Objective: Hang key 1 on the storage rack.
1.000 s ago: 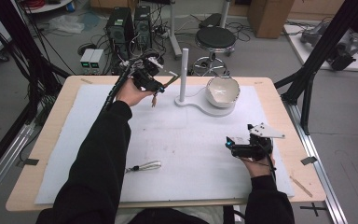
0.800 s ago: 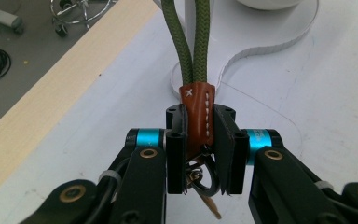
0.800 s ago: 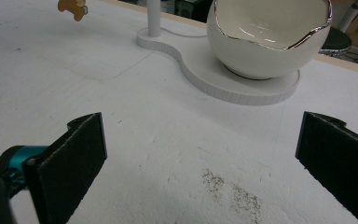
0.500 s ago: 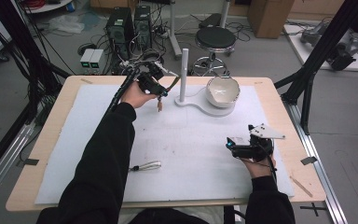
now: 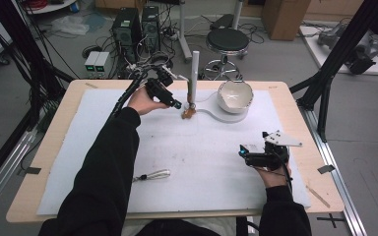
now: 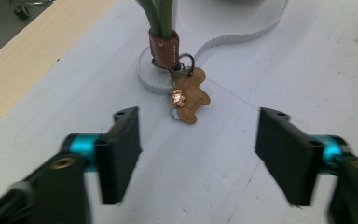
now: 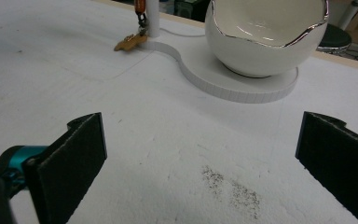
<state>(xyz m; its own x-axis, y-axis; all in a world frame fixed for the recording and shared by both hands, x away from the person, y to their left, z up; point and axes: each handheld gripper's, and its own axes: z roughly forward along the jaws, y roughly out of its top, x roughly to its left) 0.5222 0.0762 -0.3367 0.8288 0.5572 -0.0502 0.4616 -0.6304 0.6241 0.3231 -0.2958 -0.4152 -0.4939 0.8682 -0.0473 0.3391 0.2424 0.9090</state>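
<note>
Keychain: one brown gingerbread-man charm [image 6: 190, 94], flat and glossy with a tiny copper-coloured bead on its belly. It hangs off a metal ring on a brown leather-looking strap [image 6: 164, 48] looped round the post, and lies on the worktop right at the post's foot.

Post: one slim white upright rod [image 5: 194, 73] rising from the small round end of the stand.

Stand: one flat white base [image 7: 242, 81], curvy S outline with a ribbed edge, small disc at one end and a bigger disc at the other.

Bowl: one white egg-shaped cup [image 7: 266, 35], glossy like ceramic, wavy rim with a thin silvery edge, sitting on the bigger disc.

Left tool [image 6: 196, 140]: jaws have just been opening and now stand wide, nothing between the flat black pads, aimed at the charm from just short of it.

Right tool [image 7: 200, 154]: jaws spread wide and empty, low over the mat, well apart from the stand.

Worktop: pale wood [image 5: 295, 105] under a white, slightly rough mat with a few dark specks.

Extra: one thin wire loop thing [image 5: 152, 175] near the left sleeve, can't tell what it is.
</note>
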